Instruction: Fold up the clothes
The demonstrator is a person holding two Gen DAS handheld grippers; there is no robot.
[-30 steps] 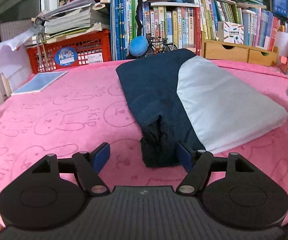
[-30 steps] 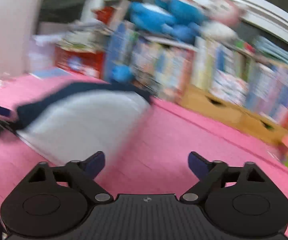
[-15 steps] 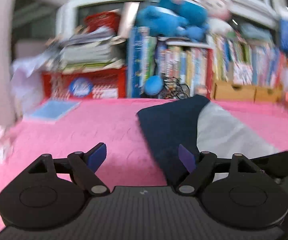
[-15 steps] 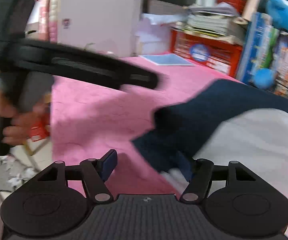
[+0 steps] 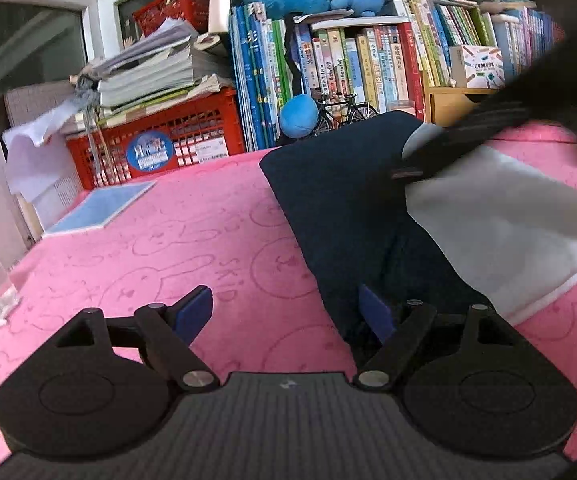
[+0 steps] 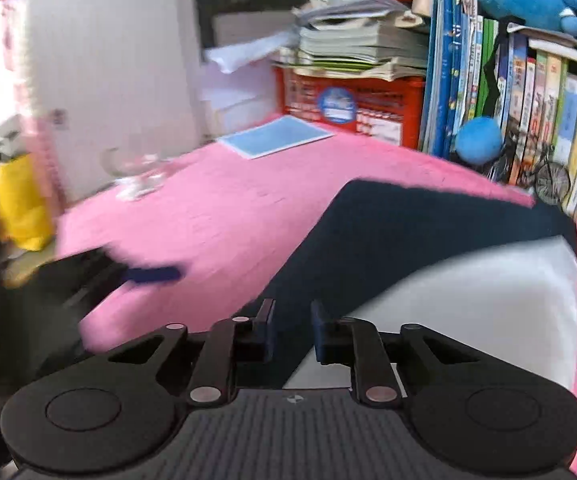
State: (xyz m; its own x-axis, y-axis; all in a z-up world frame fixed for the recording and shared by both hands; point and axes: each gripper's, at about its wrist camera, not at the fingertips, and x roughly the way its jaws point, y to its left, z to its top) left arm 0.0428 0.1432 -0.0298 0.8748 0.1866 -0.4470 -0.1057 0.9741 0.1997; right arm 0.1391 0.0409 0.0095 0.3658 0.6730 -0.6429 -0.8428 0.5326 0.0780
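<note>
1. Across the middle of the left wrist view we see the folded garment point(image 5: 348, 208), navy with a pale grey panel, lying flat on the pink bench point(image 5: 192, 240).
2. Its long axis runs from the lower centre of the frame up toward the bookshelf point(image 5: 352, 64) at the top, the narrow near end pointing at us.
3. Our left gripper point(image 5: 286, 310) has its fingers spread wide; the right finger point(image 5: 372, 312) sits at the navy edge, the left one over bare pink cloth.
4. Low in the right wrist view, our right gripper point(image 6: 290, 330) has its fingers drawn close, with the garment's navy edge point(image 6: 368, 232) between them; we cannot tell whether they actually pinch it.
5. At upper left in that view a blue booklet point(image 6: 276, 142) lies before the red crate point(image 6: 352, 108).
</note>
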